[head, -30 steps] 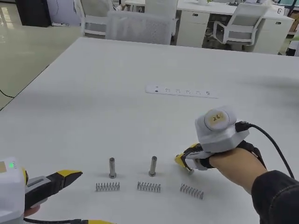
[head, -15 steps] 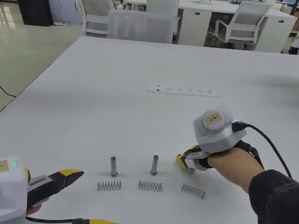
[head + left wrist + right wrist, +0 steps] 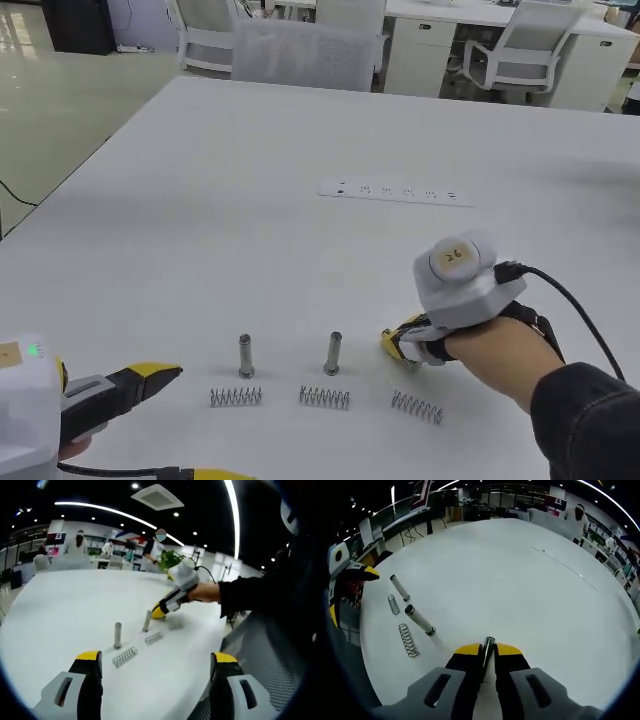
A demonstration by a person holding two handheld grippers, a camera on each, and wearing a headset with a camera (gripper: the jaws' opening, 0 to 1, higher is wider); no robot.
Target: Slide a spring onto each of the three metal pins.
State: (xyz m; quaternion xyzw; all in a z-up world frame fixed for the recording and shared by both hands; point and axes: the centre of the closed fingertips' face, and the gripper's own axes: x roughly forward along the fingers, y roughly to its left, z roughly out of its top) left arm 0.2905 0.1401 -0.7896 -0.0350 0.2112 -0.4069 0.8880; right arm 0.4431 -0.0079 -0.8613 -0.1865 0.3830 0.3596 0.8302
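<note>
Zero springs [image 3: 324, 398] mounted: all three lie flat beside two upright pins [image 3: 333, 352]. Third pin [image 3: 490, 641] clamped in right gripper [image 3: 489, 650]; left gripper [image 3: 156, 657] jaws spread, empty.

White-bodied right claw [image 3: 395, 345], yellow-tipped black jaws, black cable [image 3: 560, 288], dark sleeve [image 3: 590, 425], green light [image 3: 33, 350] on left claw [image 3: 156, 657]

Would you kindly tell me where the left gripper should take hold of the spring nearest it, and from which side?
Probably the middle coils of the spring, from above, with the left gripper closing across its width. It lies flat on the table, apart from the upright pin behind it, so both ends are left free for threading.
</note>
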